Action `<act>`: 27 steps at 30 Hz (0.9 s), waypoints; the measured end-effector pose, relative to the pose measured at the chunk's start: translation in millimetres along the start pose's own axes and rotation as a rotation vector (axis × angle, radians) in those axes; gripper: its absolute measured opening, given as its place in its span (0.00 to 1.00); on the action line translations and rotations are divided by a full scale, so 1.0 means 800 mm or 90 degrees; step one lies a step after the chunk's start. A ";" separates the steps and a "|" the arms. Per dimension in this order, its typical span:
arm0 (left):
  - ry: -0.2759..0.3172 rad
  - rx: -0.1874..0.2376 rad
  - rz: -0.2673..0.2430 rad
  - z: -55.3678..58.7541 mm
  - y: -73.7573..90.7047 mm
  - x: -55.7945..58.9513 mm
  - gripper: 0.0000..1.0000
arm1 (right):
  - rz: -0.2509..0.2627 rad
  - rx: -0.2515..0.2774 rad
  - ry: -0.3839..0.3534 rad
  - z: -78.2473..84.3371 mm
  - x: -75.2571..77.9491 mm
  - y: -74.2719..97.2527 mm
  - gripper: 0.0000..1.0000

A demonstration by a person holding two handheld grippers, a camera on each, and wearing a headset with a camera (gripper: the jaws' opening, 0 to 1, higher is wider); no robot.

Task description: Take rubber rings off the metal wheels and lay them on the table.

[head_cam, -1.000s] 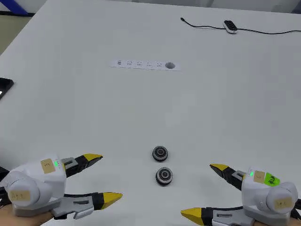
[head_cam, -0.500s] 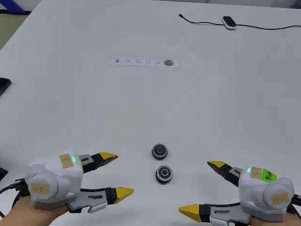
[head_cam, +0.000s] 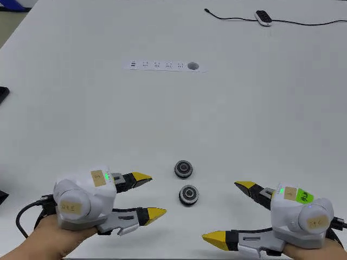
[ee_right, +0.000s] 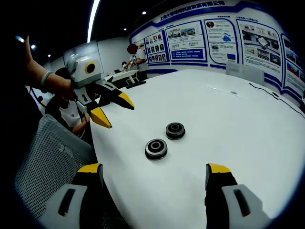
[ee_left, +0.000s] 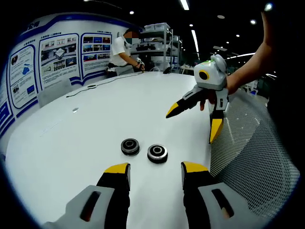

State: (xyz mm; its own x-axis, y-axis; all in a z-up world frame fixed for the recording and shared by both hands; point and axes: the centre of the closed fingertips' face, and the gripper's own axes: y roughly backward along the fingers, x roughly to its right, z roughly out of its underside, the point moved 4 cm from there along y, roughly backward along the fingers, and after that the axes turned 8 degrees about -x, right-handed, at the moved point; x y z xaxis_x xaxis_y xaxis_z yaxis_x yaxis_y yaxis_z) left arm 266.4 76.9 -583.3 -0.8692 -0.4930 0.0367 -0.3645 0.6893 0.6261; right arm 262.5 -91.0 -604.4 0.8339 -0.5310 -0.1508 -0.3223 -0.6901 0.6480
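Observation:
Two small metal wheels with black rubber rings lie flat on the white table: the far wheel (head_cam: pixel 184 169) (ee_left: pixel 130 146) (ee_right: pixel 175 130) and the near wheel (head_cam: pixel 188 194) (ee_left: pixel 157 153) (ee_right: pixel 156 148), close together but apart. My left gripper (head_cam: pixel 146 195) (ee_left: pixel 151 168) (ee_right: pixel 114 109) stands open to the left of them, yellow tips aimed at the wheels, nothing between them. My right gripper (head_cam: pixel 229 211) (ee_right: pixel 151 168) (ee_left: pixel 194 122) is open wide to the right of the wheels, also holding nothing.
A white power strip (head_cam: pixel 161 65) lies flat further back on the table. A black cable with a small remote (head_cam: pixel 263 17) runs along the far edge. A dark object (head_cam: pixel 2 95) sits at the left edge. A mesh chair (ee_left: pixel 252 157) is beside the table.
My left gripper has moved right and forward toward the wheels. The right gripper has shifted slightly left. The wheels have not moved.

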 end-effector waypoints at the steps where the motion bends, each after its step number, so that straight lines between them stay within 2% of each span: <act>1: -0.001 -0.001 0.003 0.000 -0.002 0.001 0.44 | -0.001 0.001 -0.001 0.000 0.000 0.000 0.90; 5: -0.009 -0.006 0.010 -0.003 -0.010 0.007 0.43 | -0.002 0.001 -0.003 0.000 -0.001 -0.002 0.89; 18: -0.024 -0.015 0.018 -0.016 -0.033 0.005 0.35 | -0.008 0.007 -0.013 0.000 -0.003 -0.008 0.89; 27: -0.038 -0.044 0.014 -0.018 -0.051 0.001 0.28 | -0.014 0.012 -0.019 -0.001 -0.006 -0.014 0.89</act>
State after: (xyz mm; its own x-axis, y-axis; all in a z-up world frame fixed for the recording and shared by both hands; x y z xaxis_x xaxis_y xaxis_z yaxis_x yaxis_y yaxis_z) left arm 285.4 40.6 -597.7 -0.8959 -0.4441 0.0067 -0.3223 0.6604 0.6782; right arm 262.8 -80.3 -610.4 0.8267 -0.5305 -0.1875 -0.3128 -0.7104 0.6305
